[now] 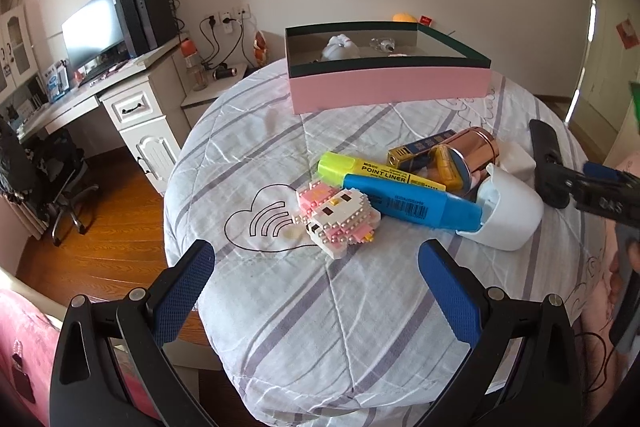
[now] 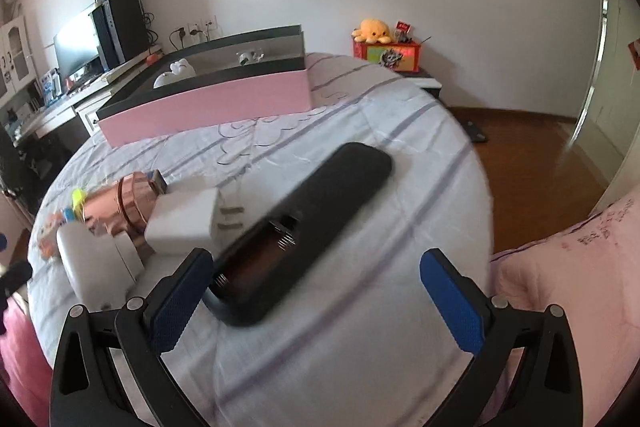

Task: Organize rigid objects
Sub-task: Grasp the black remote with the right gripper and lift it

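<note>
A pink box (image 1: 390, 85) with a dark rim stands at the far side of the bed; it also shows in the right wrist view (image 2: 204, 103) with small white items inside. My left gripper (image 1: 316, 269) is open, just short of a pink-and-white brick figure (image 1: 338, 213). Behind it lie a blue marker (image 1: 412, 203), a yellow highlighter (image 1: 376, 169), a copper can (image 1: 476, 151) and a white cup (image 1: 508, 211) on its side. My right gripper (image 2: 316, 275) is open over a black remote (image 2: 304, 223) lying back-up, battery bay open. A white charger (image 2: 182, 223) lies left of it.
The bed has a striped quilt (image 1: 320, 327). A desk with a monitor (image 1: 90, 31) stands at the left, with an office chair (image 1: 60, 171). A nightstand with a yellow plush (image 2: 372, 31) and a red box stands far right. A wooden floor (image 2: 532, 163) surrounds the bed.
</note>
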### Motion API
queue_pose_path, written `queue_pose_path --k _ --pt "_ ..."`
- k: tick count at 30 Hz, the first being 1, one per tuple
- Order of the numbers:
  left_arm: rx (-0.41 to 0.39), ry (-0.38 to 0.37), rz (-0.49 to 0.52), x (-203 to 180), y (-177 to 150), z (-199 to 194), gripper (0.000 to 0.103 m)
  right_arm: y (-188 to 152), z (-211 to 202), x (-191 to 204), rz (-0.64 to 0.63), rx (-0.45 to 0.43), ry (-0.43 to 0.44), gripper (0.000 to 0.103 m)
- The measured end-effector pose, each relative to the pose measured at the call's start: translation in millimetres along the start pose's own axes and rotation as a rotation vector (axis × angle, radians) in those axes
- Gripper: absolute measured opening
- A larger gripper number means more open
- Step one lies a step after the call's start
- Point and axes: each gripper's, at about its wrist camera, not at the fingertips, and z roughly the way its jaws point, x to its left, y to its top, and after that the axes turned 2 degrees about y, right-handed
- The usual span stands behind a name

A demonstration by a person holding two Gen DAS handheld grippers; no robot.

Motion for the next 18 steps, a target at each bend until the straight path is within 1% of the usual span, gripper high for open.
queue_pose_path --k 2,4,6,7,8,9,13,15,17,18 --pt "0.005 0.006 -0.002 1.0 -0.4 0.9 0.103 2.9 9.9 5.9 -0.004 0.021 0.001 0.103" --pt "0.008 0.009 -0.006 3.1 -0.4 1.4 0.103 3.1 17.1 9.9 -0.033 0.036 -0.033 0.103" --pt "0.006 0.012 -0.010 5.8 -0.6 1.0 0.103 0.6 17.6 7.8 -0.060 0.035 -0.018 0.103" --pt "0.007 0.013 -0.014 7.2 -0.5 1.6 0.103 -0.5 15.9 5.1 -0.069 0.036 -0.008 0.101" --pt "0.009 0.014 -0.017 7.7 -0.1 2.6 0.103 -1.5 12.7 1.9 -0.077 0.037 0.001 0.096" --pt "0.011 0.015 -0.022 8.1 0.1 3.8 0.103 -2.0 8.7 -2.1 -0.079 0.035 0.000 0.094" --pt "0.011 0.008 -0.040 8.5 0.8 7.5 0.103 -2.4 -6.5 -16.9 -0.071 0.012 -0.071 0.092" --pt "0.011 -0.003 -0.050 7.9 1.4 9.3 0.103 0.6 -7.7 -20.6 -0.066 0.000 -0.060 0.089" --pt "0.019 -0.002 -0.056 7.5 1.6 11.6 0.103 5.5 -1.8 -16.9 -0.086 0.000 -0.038 0.078" --pt "0.019 0.002 -0.054 7.2 1.5 11.9 0.103 7.6 2.1 -14.1 -0.099 0.001 -0.039 0.077"
